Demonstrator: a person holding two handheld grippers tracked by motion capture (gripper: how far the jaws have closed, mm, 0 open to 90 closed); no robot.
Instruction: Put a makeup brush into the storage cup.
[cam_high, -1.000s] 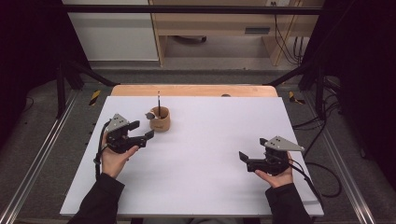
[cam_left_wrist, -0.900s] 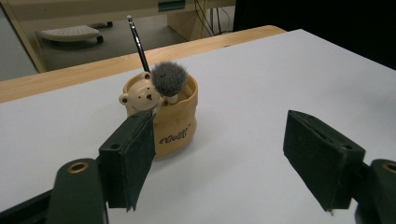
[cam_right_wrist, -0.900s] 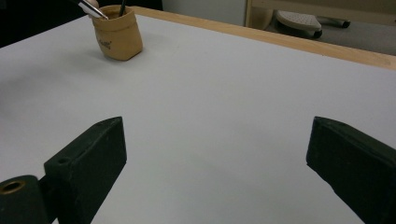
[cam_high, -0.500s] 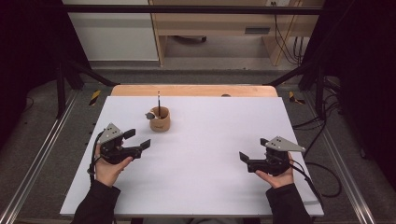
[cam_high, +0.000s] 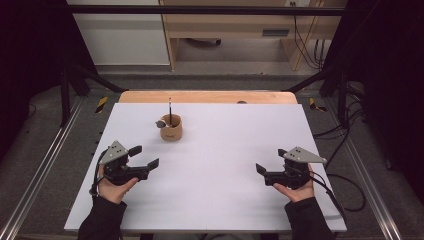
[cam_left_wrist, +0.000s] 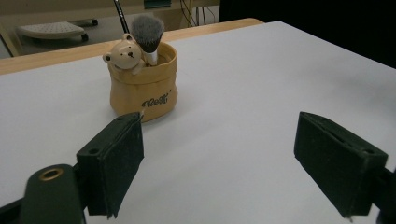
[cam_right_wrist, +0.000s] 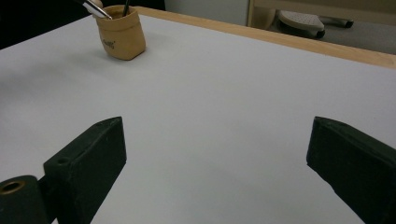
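Observation:
A small tan pot (cam_high: 171, 131) stands on the white table top (cam_high: 225, 200), left of centre toward the far side. It holds a grey-tipped brush (cam_left_wrist: 147, 32) and a thin black stick (cam_high: 170, 107), and a little bear figure (cam_left_wrist: 124, 55) perches on its rim. My left gripper (cam_high: 146, 156) is near the front left, well short of the pot (cam_left_wrist: 144, 91). Its jaws have just been opening and stand wide apart with nothing between them (cam_left_wrist: 220, 122). At the front right, my right gripper (cam_high: 270, 161) is open and holds nothing (cam_right_wrist: 217, 125). The pot (cam_right_wrist: 121, 35) lies far off to its left.
A wooden strip (cam_high: 207, 96) runs along the table's far edge. Metal rails (cam_high: 47, 165) flank both sides, and black cables (cam_high: 345, 185) trail at the right. Beyond the table stand a cabinet (cam_high: 125, 35) and a desk frame (cam_high: 235, 30).
My left gripper has drawn back from beside the pot toward the front left, and its jaws have spread wider. The right gripper has stayed put.

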